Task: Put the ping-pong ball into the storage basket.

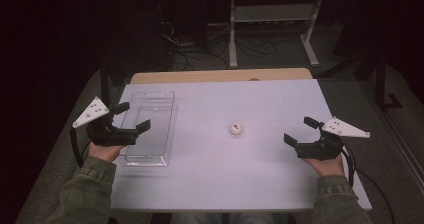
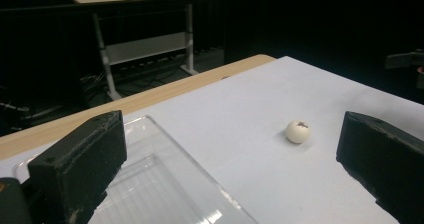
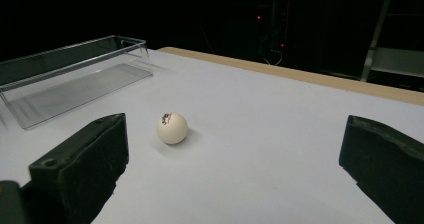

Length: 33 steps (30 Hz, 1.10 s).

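From above, the white ball (image 1: 236,129) sits alone mid-table, between my claws. My right claw (image 1: 300,131) is spread and empty, the ball to its left; my left claw (image 1: 133,116), also spread, hovers over the clear tray (image 1: 162,95) at the left edge. I judge the right one slightly nearer.

Through my left gripper view, the ball (image 2: 298,132) lies ahead toward my right jaw, beyond the tray (image 2: 150,129).

Through my right gripper view, the ball (image 3: 172,128) rests ahead nearer my left jaw, tray (image 3: 131,44) farther left. Its dark marking is too small to read.
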Each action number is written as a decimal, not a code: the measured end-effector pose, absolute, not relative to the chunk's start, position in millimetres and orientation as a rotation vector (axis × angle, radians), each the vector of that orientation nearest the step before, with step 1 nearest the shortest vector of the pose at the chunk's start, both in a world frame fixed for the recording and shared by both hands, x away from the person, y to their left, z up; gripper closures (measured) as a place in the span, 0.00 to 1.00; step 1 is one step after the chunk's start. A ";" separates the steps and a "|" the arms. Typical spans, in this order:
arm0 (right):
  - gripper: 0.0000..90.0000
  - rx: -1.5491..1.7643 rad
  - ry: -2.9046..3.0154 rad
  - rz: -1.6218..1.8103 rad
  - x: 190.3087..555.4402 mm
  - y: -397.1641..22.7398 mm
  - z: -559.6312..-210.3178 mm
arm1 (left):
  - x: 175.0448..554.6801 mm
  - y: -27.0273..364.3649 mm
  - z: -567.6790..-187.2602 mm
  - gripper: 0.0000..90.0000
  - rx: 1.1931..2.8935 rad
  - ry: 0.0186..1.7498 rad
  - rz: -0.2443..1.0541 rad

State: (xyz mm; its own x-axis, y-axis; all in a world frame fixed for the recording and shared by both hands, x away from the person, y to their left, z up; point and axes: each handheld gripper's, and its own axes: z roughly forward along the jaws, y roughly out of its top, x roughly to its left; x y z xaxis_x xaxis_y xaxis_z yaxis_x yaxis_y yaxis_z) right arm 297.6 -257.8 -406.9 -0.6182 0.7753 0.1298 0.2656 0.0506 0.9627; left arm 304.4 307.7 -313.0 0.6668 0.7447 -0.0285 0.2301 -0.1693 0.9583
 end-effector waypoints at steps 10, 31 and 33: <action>0.00 1.040 1.901 1.600 297.1 -258.8 -405.7 | 315.1 289.5 -300.6 0.00 1.801 0.741 0.531; 0.00 1.050 1.900 1.601 296.3 -259.8 -405.3 | 341.4 247.5 -298.0 0.00 1.960 0.683 0.385; 0.00 1.051 1.901 1.601 296.3 -259.7 -405.4 | 342.4 245.2 -298.8 0.00 1.970 0.679 0.381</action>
